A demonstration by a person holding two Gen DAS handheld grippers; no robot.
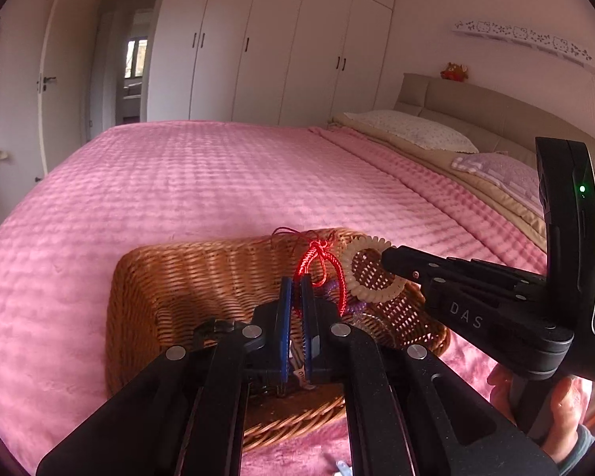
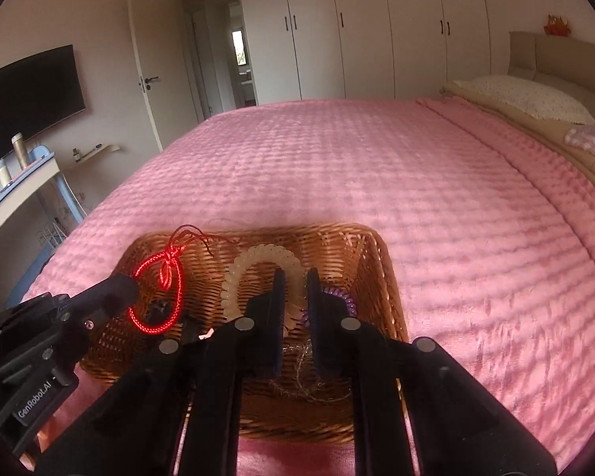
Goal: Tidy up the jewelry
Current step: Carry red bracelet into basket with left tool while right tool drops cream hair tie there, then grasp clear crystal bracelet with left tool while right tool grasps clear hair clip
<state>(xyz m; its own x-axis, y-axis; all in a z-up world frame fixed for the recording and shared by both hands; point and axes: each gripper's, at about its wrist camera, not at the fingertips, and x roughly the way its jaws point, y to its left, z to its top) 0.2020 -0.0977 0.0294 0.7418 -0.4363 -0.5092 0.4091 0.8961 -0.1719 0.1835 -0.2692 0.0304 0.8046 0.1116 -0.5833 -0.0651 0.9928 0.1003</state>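
So here's the scene, left to right. Far left there's a dark TV screen [image 2: 31, 91] on the wall with a desk [image 2: 16, 182] under it, then a white door [image 2: 146, 75] standing open, and a run of white wardrobes [image 1: 273, 39] across the back wall.

The pink bedspread [image 1: 178, 182] covers pretty much the whole bed, and a wicker basket [image 1: 202, 273] sits on it near the front edge, right under both tools.

The left gripper [image 1: 295, 289] has its blue pads squeezed together on a red cord bracelet [image 1: 317, 265], and the bracelet is up in the air over the left part of the basket. In the right wrist view you can see the loop [image 2: 158, 297] dangling off the tip with its knotted tail sticking up.

Next over, the right gripper [image 2: 297, 289] is pinched on a cream spiral hair tie [image 2: 258, 265], also lifted above the basket. From the left wrist view, that ring [image 1: 373, 269] hangs off the end of the black fingers.

Down in the basket, just right of the cream ring, there's a purple spiral tie [image 2: 343, 301], and a thin silvery chain [image 2: 301, 377] tangled on the bottom. Hard to tell what else is in there since the fingers hide a lot.

On the right side a hand [image 1: 551, 416] grips the handle of the right tool. Behind it are two pillows [image 1: 412, 131] against the beige headboard [image 1: 476, 99], with a small red plush toy [image 1: 454, 71] sitting on top.
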